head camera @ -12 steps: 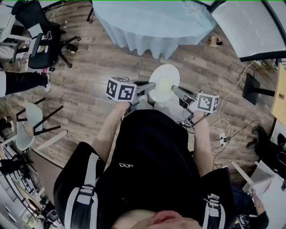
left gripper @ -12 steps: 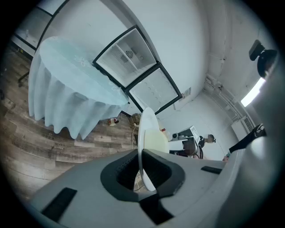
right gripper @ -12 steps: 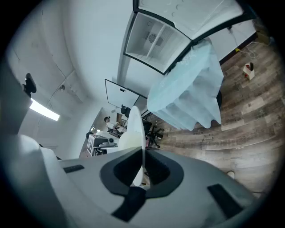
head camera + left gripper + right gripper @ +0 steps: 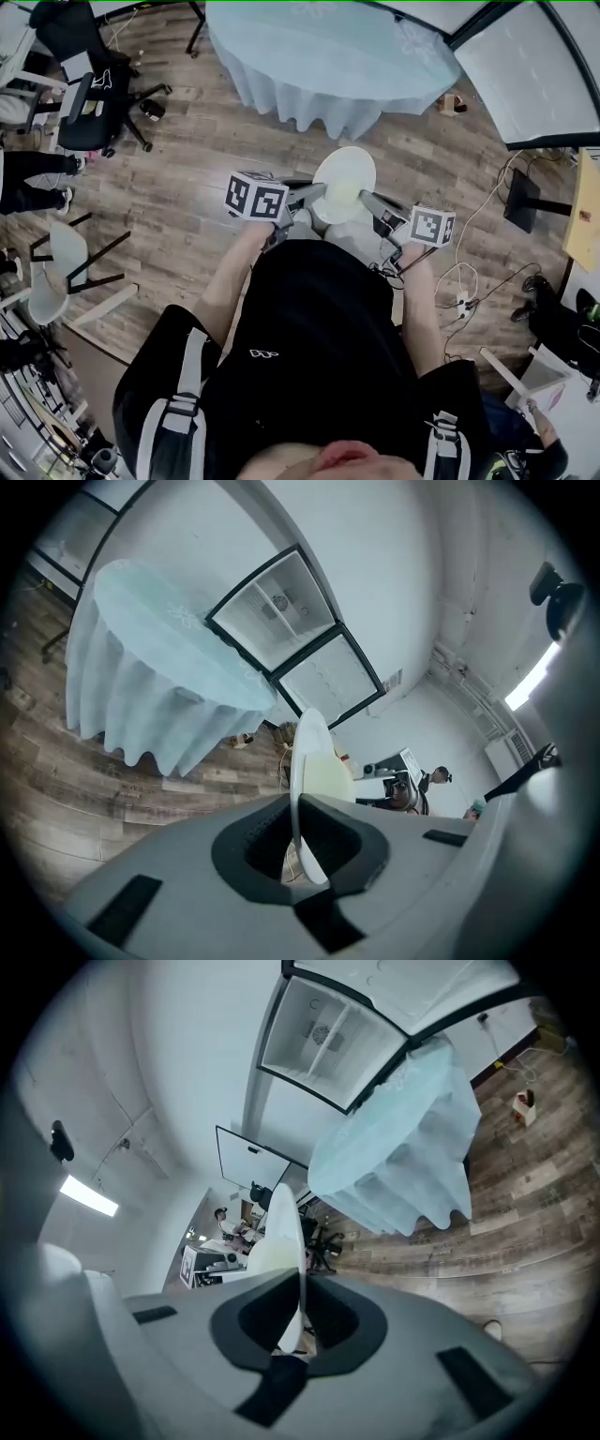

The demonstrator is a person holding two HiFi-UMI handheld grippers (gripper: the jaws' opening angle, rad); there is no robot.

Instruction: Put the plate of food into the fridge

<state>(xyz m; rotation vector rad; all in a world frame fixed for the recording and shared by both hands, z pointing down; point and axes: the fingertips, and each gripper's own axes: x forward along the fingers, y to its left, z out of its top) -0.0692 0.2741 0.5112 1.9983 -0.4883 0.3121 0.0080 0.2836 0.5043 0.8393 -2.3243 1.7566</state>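
Observation:
A white plate [image 4: 343,180] with pale yellow food on it is carried level in front of the person, above the wooden floor. My left gripper [image 4: 320,190] is shut on the plate's left rim, and my right gripper [image 4: 364,198] is shut on its right rim. In the left gripper view the plate [image 4: 309,780] stands edge-on between the jaws. The right gripper view shows the plate [image 4: 284,1241] edge-on in the same way. A fridge with glass doors [image 4: 291,625] stands against the white wall beyond the table; it also shows as the fridge [image 4: 323,1040] in the right gripper view.
A round table under a pale blue cloth [image 4: 328,56] stands just ahead. Black office chairs [image 4: 84,94] are at the left, a folding chair [image 4: 66,272] lower left. Cables and a power strip [image 4: 464,281] lie on the floor at the right.
The plate and both grippers have shifted slightly forward, toward the table. Both grips are unchanged.

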